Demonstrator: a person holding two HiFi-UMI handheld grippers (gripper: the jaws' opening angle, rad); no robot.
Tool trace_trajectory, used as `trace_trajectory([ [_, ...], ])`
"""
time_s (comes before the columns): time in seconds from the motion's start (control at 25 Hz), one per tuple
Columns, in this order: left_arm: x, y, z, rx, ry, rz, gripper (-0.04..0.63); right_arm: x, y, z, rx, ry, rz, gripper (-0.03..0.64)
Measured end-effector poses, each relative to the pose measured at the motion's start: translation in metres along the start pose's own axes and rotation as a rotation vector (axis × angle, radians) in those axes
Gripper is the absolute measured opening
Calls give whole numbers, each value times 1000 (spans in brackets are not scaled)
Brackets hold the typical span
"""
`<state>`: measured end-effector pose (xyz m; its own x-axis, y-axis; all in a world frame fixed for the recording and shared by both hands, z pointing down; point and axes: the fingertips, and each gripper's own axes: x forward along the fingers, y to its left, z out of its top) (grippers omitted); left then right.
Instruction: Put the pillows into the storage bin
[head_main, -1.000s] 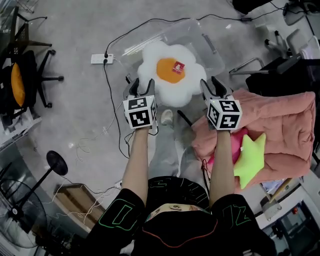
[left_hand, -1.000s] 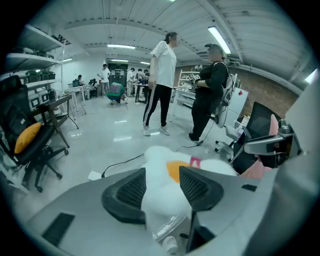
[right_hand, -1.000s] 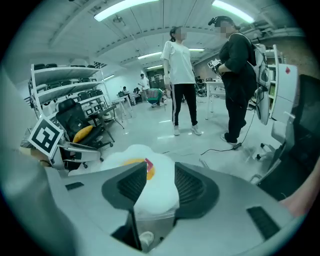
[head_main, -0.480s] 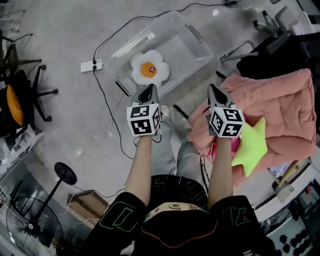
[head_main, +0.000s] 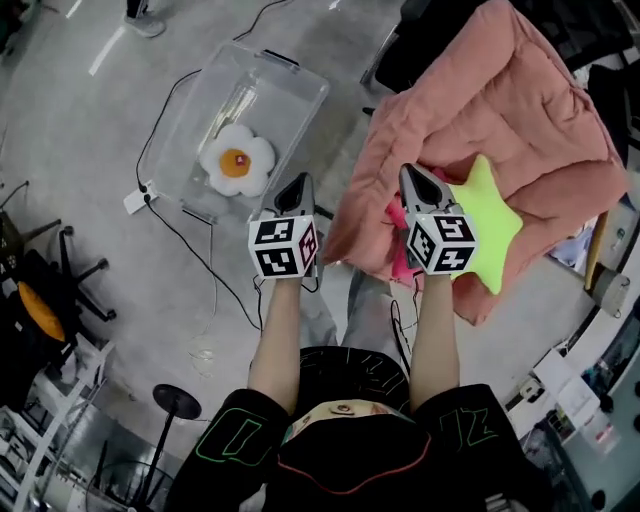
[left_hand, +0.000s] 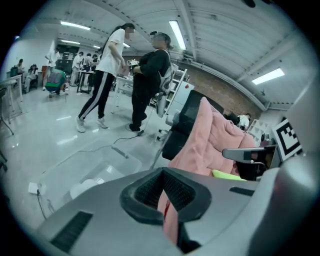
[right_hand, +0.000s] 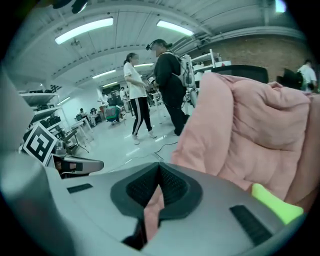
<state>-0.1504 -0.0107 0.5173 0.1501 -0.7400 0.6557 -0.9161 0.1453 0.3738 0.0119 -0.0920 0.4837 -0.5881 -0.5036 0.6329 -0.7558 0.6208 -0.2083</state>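
Observation:
A fried-egg pillow (head_main: 237, 162) lies inside the clear storage bin (head_main: 300, 85) on the floor at the upper left. A yellow-green star pillow (head_main: 492, 225) rests on a pink quilt (head_main: 500, 120) at the right, beside something magenta (head_main: 394, 214). My left gripper (head_main: 297, 182) is shut and empty, between the bin and the quilt's edge. My right gripper (head_main: 412, 175) is shut and empty too, over the quilt's near edge just left of the star. In the right gripper view the star (right_hand: 277, 205) shows at the lower right under the quilt (right_hand: 250, 130).
A white power strip (head_main: 138, 197) with black cables lies on the floor left of the bin. An office chair (head_main: 40, 310) and a round stand base (head_main: 177, 401) are at the left. Two people (left_hand: 145, 75) stand beyond the bin. A black chair (left_hand: 187, 120) holds the quilt.
Both grippers let go of the egg pillow, which dropped into the bin, and their jaws shut. Both then swung right, away from the bin, to the pink quilt and star pillow.

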Motion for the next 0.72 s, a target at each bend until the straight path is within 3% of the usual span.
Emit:
trace_trajectory([
  [0.28,33,-117,-30,92,76,-143,-3,-76,-91,-36,96,-32,-137,3],
  [0.64,61,-246,-91,162,176,-295,-3,-167,-192,-105,183,5,-300,8],
  [0.72,65,-268,-105,166,199,-311,-2,-185,-211,-121,205,22,-313,43],
])
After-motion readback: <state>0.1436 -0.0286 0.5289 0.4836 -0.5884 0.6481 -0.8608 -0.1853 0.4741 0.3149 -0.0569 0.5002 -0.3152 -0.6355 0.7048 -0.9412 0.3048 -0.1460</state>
